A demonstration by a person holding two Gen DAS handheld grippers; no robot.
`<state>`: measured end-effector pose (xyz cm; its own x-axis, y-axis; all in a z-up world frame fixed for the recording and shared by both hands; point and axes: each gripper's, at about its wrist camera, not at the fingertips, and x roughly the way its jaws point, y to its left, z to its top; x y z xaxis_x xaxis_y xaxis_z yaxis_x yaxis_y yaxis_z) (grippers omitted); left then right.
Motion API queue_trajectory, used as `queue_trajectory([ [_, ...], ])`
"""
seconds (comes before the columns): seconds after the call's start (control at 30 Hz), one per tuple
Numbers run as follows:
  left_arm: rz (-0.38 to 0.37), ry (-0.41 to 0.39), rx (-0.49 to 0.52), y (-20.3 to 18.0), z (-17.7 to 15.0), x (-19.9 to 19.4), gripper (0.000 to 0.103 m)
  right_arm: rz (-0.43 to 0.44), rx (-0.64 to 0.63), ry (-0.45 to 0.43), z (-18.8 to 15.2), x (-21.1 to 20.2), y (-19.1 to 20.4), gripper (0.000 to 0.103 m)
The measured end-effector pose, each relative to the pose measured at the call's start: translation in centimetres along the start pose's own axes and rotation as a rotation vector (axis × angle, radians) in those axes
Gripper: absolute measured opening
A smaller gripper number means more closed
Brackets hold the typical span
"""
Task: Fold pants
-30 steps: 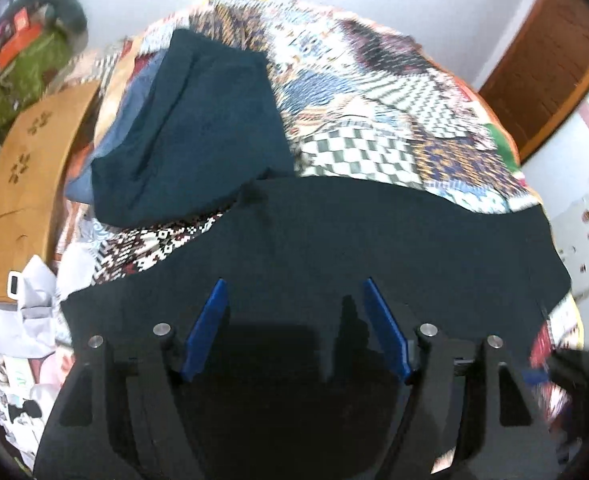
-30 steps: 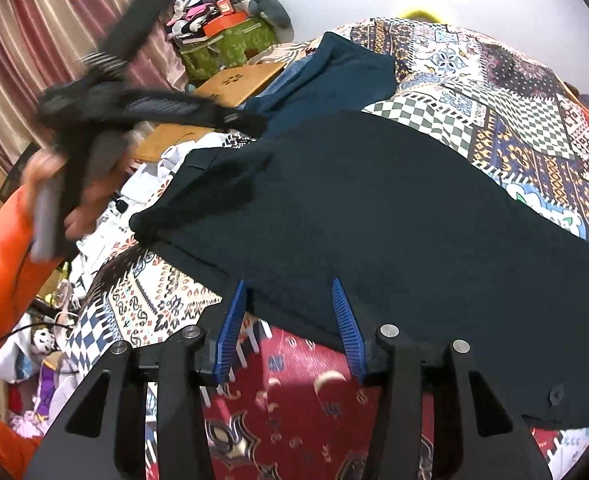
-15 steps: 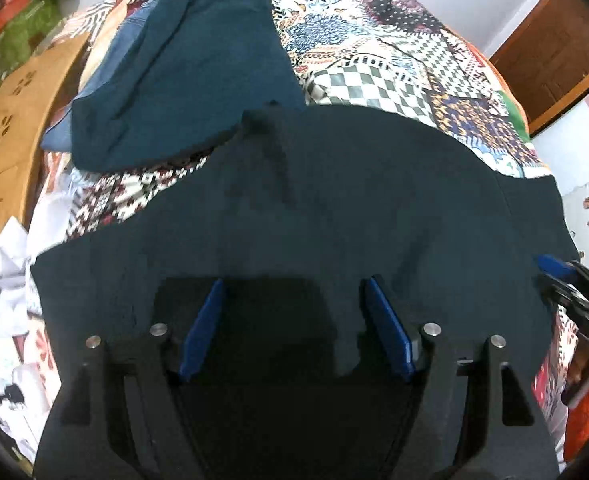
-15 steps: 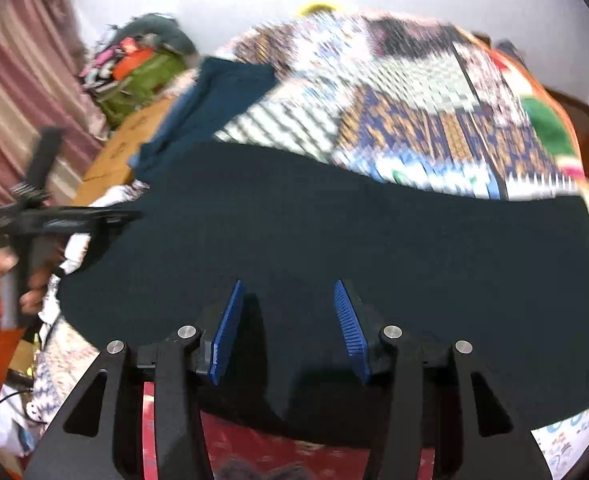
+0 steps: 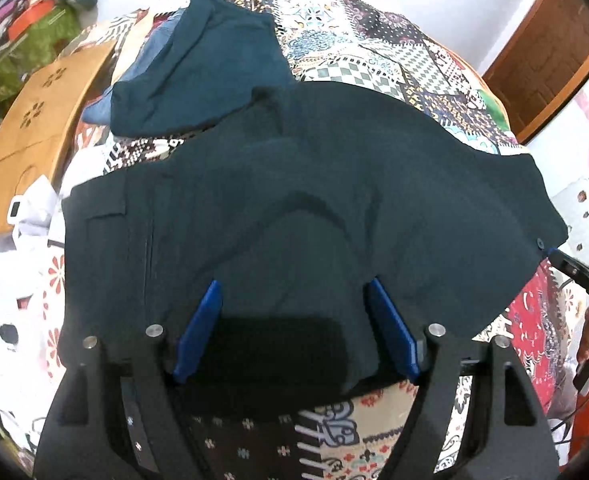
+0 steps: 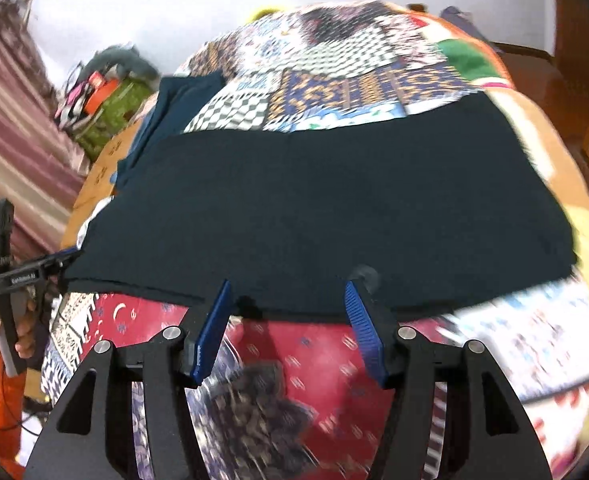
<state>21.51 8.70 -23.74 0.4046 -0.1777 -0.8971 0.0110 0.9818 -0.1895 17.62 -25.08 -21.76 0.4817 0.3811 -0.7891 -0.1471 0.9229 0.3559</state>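
The dark pants point(image 5: 314, 200) lie spread flat on the bed point(image 5: 394, 52), over its patchwork cover. Their long axis runs across both wrist views, from one side to the other. A second, teal folded garment point(image 5: 198, 72) lies beyond them, at the far left, overlapped at one corner.

Left hand-held gripper point(image 5: 294, 328): positioned directly over the pants, near their near edge. The cloth extends ahead of it and to both sides. The jaws stand wide; they have just been opening further. The blue pads point(image 5: 200, 328) press on nothing. No fold is pinched between them.

Right hand-held gripper point(image 6: 288, 320): positioned at the near hem of the pants. The cloth lies ahead of it; the red patterned cover lies beneath it. The jaws stand at a middling width and have just been opening. The hem lies at the fingertips but is not clamped.

Judgement: the two hand-held grippers stand at opposite ends of the near long edge, so each is nearer its own end.

Difference from the earlier frames: the pants were then still being laid out; they now lie flat. Both hand-held grippers have travelled across the bed towards the near edge.
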Motion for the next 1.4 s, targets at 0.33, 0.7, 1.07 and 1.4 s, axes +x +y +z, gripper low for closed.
queue_trajectory([
  [0.33, 0.039, -0.033, -0.023, -0.4, -0.6, -0.2, 0.08, -0.078, 0.206, -0.054, -0.8, -2.0, -7.1, 0.055],
  [0.7, 0.088, -0.062, 0.003, -1.0, -0.9, -0.4, 0.08, -0.048, 0.301, -0.204, 1.1, -1.5, -9.6, 0.047],
  [1.07, 0.084, -0.078, 0.004, -0.6, -1.2, -0.3, 0.092, -0.119, 0.345, -0.26, 1.9, -3.5, -12.3, 0.009],
  [1.4, 0.086, -0.111, -0.016, 0.2, -1.1, -2.4, 0.092, -0.098, 0.202, -0.374, 5.5, -7.9, -6.8, 0.009],
])
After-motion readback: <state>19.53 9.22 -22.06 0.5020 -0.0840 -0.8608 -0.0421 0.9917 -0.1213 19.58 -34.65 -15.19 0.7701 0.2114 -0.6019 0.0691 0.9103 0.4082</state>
